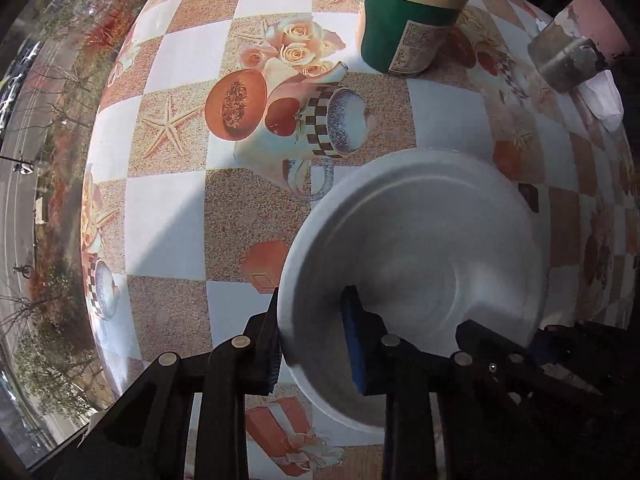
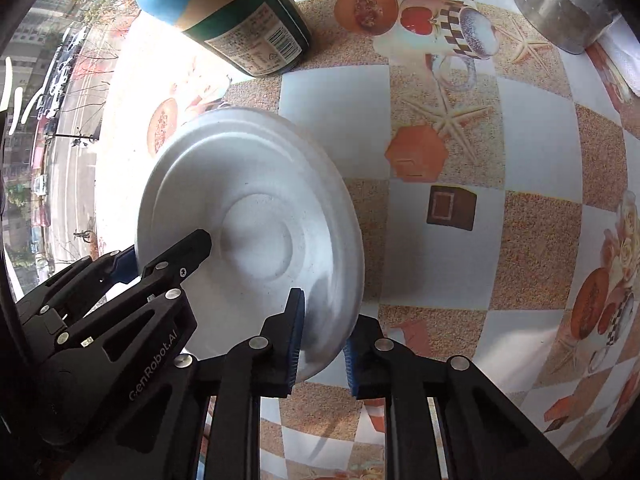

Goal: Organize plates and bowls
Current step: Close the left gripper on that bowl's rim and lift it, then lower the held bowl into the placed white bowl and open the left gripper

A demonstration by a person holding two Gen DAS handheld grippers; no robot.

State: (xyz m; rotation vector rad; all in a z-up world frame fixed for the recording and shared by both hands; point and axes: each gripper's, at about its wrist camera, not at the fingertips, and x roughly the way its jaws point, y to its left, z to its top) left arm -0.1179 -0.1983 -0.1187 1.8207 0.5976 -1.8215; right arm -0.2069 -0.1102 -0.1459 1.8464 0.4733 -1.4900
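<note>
Presently the white plate (image 1: pixel 416 248) is held tilted above the patterned tablecloth (image 1: pixel 168 208), pinched at opposite edges by both tools. On the left, the left gripper (image 1: pixel 312 340) has its fingers closed across the plate's rim, one finger outside, one on the inner face. On the right, the right gripper (image 2: pixel 322 344) likewise clamps the rim. A green bottle (image 2: pixel 244 28) stands just behind the plate; a metal cup (image 2: pixel 560 4) sits well apart. Recommendation: keep both grips matched and level, move both hands together, clear the bottle, and release only once the plate is fully supported.
</note>
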